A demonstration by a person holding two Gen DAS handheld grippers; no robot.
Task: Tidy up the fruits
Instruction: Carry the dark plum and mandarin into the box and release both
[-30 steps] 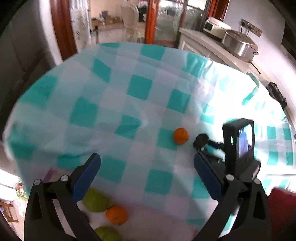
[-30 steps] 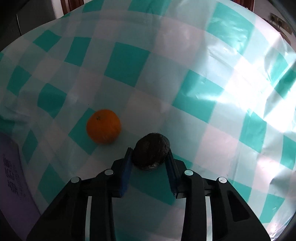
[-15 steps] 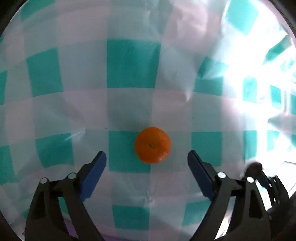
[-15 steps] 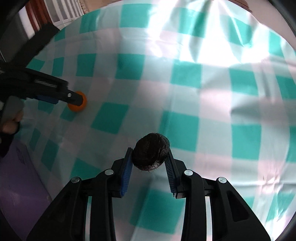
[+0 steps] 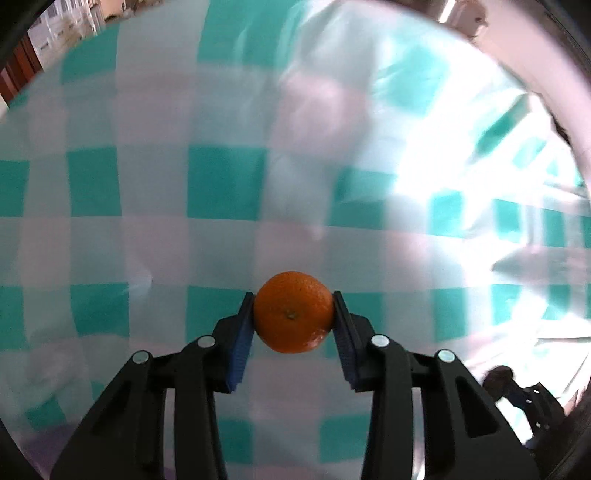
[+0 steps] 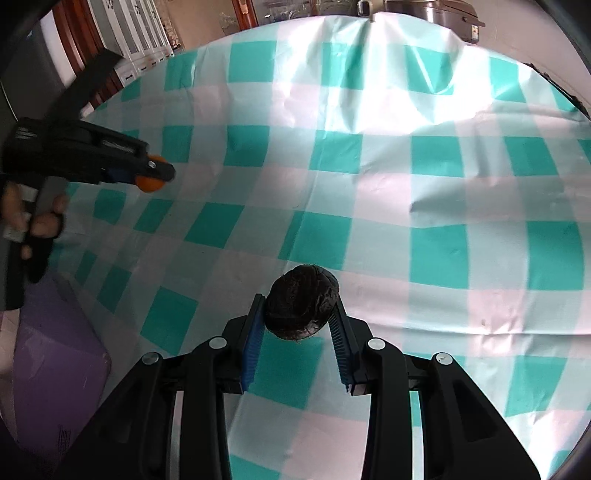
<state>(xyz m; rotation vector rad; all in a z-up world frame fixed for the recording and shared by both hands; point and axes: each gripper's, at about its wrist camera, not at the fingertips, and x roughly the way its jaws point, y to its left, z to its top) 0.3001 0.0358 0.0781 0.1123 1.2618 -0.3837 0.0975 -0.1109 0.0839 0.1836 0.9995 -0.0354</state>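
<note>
- Since the earlier frames, the left gripper (image 5: 293, 306) had dropped from a wide view of the counter (image 5: 221, 110) down onto the orange (image 5: 293, 312), which had lain loose on the checked cloth (image 6: 406, 177) between widely spread fingers.
- Its jaws had just been closing, and the blue pads (image 5: 242, 339) now pressed the orange from both sides, at 9 and 3 o'clock of the fruit, its stem dimple facing the camera.
- In the right wrist view the same left gripper (image 6: 155, 175) showed at about 10 o'clock, seen side-on, with the orange (image 6: 149, 184) peeking out at its tip just above the cloth.
- A hand (image 6: 33, 218) gripped the handle of that tool at the far left edge.
- Meanwhile the right gripper (image 6: 300, 314) was pinching a dark, rough-skinned round fruit (image 6: 301, 304) between its blue pads, exactly as in the earlier frames; what kind of fruit it was could not be told.
- That dark fruit was held clear of the cloth, and more of the counter lay in view beyond it than before.
- At 8 o'clock in the right wrist view a purple box (image 6: 55, 369) sat beside the counter's edge.
- At 12 o'clock, past the far edge of the cloth, stood a metal cooker (image 6: 432, 11).
</note>
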